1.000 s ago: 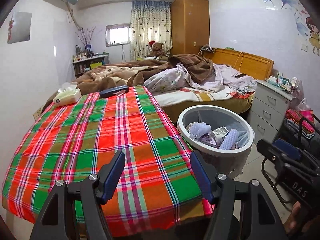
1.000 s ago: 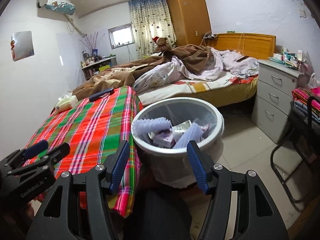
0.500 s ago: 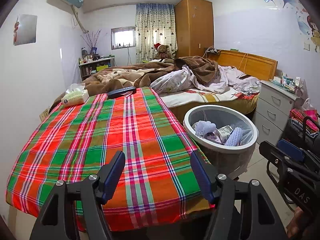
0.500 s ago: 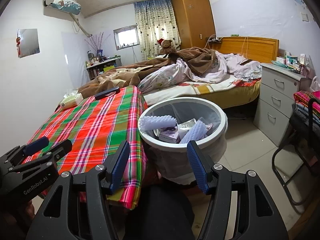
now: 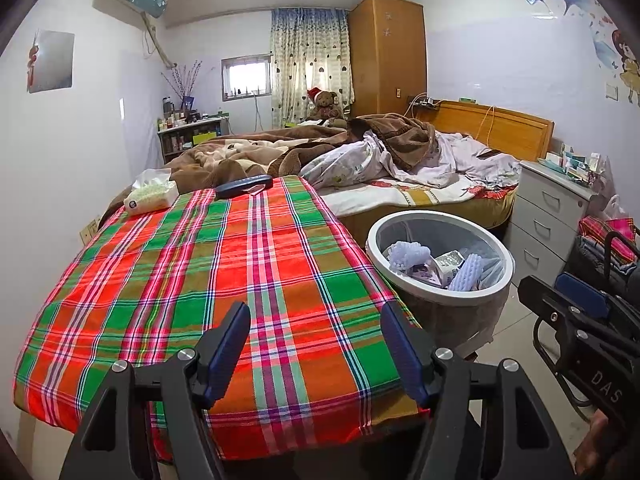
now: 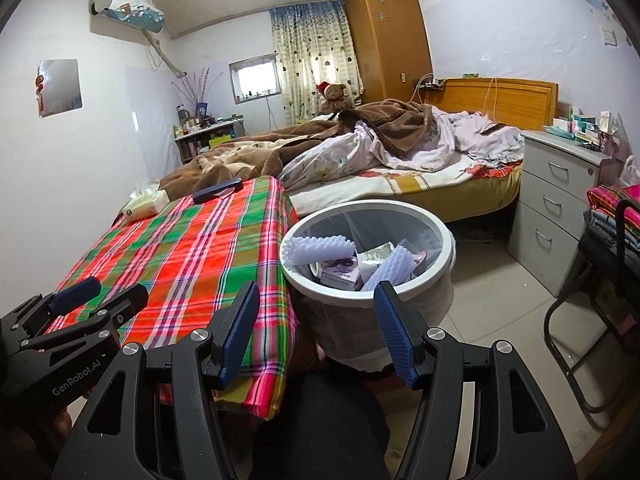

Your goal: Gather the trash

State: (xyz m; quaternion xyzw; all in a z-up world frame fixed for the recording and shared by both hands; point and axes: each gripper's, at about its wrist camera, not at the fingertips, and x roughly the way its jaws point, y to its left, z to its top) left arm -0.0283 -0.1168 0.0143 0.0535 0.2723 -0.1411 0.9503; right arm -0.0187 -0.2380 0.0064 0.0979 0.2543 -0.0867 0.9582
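A white round trash bin (image 5: 440, 218) (image 6: 368, 206) stands on the floor beside the table, holding lilac foam pieces (image 6: 320, 250), a small box (image 6: 340, 274) and wrappers. My left gripper (image 5: 316, 320) hangs open over the near edge of the plaid tablecloth (image 5: 200, 272), with nothing between its fingers. My right gripper (image 6: 316, 300) is open too, just short of the bin's near rim, and holds nothing. Each gripper shows at the edge of the other's view: the right gripper (image 5: 560, 300) and the left gripper (image 6: 96, 296).
At the table's far end lie a tissue pack (image 5: 152, 196) and a dark case (image 5: 244, 186). Behind it is an unmade bed (image 5: 380, 168). A grey drawer unit (image 6: 560, 208) and a black chair (image 6: 600, 300) stand to the right on the tiled floor.
Both views have drawn back and tilted up slightly, so the table and bin sit a little farther away. The jaws have kept the same width.
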